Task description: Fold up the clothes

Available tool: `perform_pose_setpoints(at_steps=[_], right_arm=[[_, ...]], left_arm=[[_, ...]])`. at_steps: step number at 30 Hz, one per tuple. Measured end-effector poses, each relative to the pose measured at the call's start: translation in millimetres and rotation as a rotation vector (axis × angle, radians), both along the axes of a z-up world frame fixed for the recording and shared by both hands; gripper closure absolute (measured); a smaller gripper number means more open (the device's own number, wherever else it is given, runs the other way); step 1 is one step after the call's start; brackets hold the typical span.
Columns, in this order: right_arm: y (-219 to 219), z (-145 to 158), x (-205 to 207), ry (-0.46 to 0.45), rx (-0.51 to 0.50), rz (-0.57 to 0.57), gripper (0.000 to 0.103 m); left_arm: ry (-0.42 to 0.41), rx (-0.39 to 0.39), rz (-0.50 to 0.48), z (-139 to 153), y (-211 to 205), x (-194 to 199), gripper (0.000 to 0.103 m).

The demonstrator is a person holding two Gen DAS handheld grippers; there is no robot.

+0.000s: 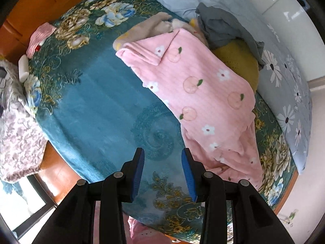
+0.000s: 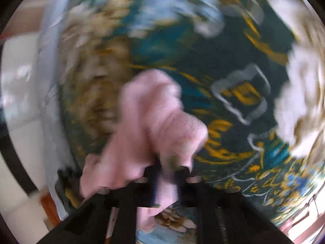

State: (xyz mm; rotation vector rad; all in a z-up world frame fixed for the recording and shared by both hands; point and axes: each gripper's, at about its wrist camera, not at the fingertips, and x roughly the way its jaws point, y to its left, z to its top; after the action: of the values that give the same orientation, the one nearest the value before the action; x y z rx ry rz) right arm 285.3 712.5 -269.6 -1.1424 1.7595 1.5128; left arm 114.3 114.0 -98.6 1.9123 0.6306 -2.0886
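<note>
Pink fleece garment point(image 1: 195, 93) sprawls across the teal floral blanket point(image 1: 97, 101); left gripper point(image 1: 163, 174) gapes empty above, right gripper point(image 2: 167, 180) pinches pink cloth.

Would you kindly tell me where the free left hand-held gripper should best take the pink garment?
At the folded-over corner of the pink garment, I think, coming from above: its doubled edge stands off the bedspread, giving the pads an edge to pinch.

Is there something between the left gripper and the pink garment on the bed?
Nothing visible. The left gripper hangs open over bare teal blanket, and the pink garment lies just beside it with no object between them. The right gripper is shut on pink cloth.
</note>
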Motion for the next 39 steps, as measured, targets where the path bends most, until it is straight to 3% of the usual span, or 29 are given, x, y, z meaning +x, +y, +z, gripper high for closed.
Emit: perform_pose_setpoints(at_steps=[4,7,12,16,20,23,25,28,33,36,39], right_arm=[[42,96,-18,0.113,0.250,0.148,0.097],[82,145,-22,0.109,0.396,0.125,0.097],[114,135,-43,-0.118,0.452,0.140,0.097],[125,139,-44,-0.124,0.476,0.082,0.096],[120,134,-70,-0.114,0.455,0.185,0.092],[107,136,-76,-0.142,0.501,0.224,0.078],[94,145,-73,-0.162,0.545,0.210,0.061],[59,156,-72,-0.135,0.567,0.221,0.057],[-38,133,-104,-0.107,0.444,0.415,0.055],[-92,121,-130,-0.107,0.394,0.518,0.055],[-135,118,-152,-0.107,0.364,0.565,0.055]], left_arm=[[-0.015,0.028,-0.013,-10,9,0,0.064],[-0.032,0.039,-0.015,-17,7,0,0.064],[-0.091,0.063,0.025,-40,-5,1,0.065],[-0.115,0.073,0.043,-54,-14,3,0.064],[-0.133,0.095,0.075,-65,-25,3,0.064],[-0.125,0.106,0.077,-73,-31,0,0.064],[-0.114,0.117,0.087,-79,-38,-5,0.064],[-0.088,0.135,0.122,-89,-54,-16,0.064],[-0.018,0.159,0.196,-96,-93,-51,0.064],[0.037,0.205,0.248,-103,-117,-79,0.056],[0.065,0.064,0.129,-107,-114,-118,0.047]])
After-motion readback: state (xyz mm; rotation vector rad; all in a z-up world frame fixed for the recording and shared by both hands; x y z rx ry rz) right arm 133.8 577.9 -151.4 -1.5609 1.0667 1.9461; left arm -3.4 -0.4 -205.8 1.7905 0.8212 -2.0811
